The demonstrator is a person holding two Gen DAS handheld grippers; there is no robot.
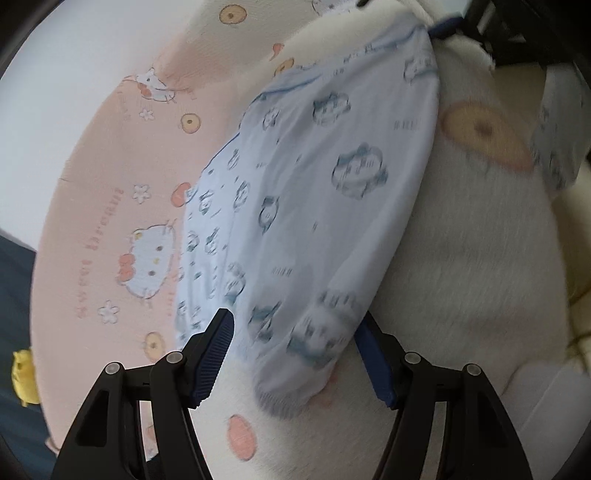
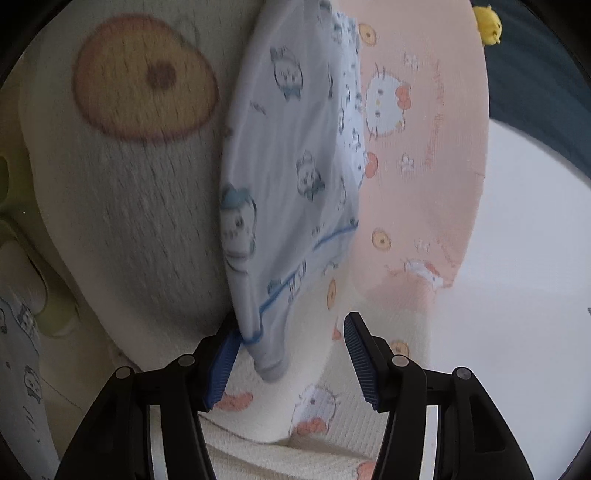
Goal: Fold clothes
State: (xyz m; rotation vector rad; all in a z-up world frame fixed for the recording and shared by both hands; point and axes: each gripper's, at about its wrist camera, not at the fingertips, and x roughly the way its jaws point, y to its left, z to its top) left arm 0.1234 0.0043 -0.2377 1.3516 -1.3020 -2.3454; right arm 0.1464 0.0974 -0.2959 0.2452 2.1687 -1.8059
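Observation:
A light blue garment [image 1: 325, 192] printed with cartoon animals lies stretched across a cream fleece blanket [image 1: 461, 266]. Its rounded near end lies between the fingers of my left gripper [image 1: 295, 350], which stands open; the garment's edge covers the tip of the right finger. In the right wrist view the same garment [image 2: 291, 155] runs away from me, and its corner with blue piping hangs between the fingers of my right gripper [image 2: 291, 354]. That gripper is open too; its left pad [image 2: 221, 365] touches the corner's edge and the right pad stands apart.
Under the fleece lies a pink sheet [image 1: 110, 206] with cat prints, on a white surface [image 2: 517, 258]. A second piece of the same blue printed cloth [image 1: 557, 122] lies beyond the fleece. A yellow plush toy [image 2: 488, 24] sits on dark fabric at the edge.

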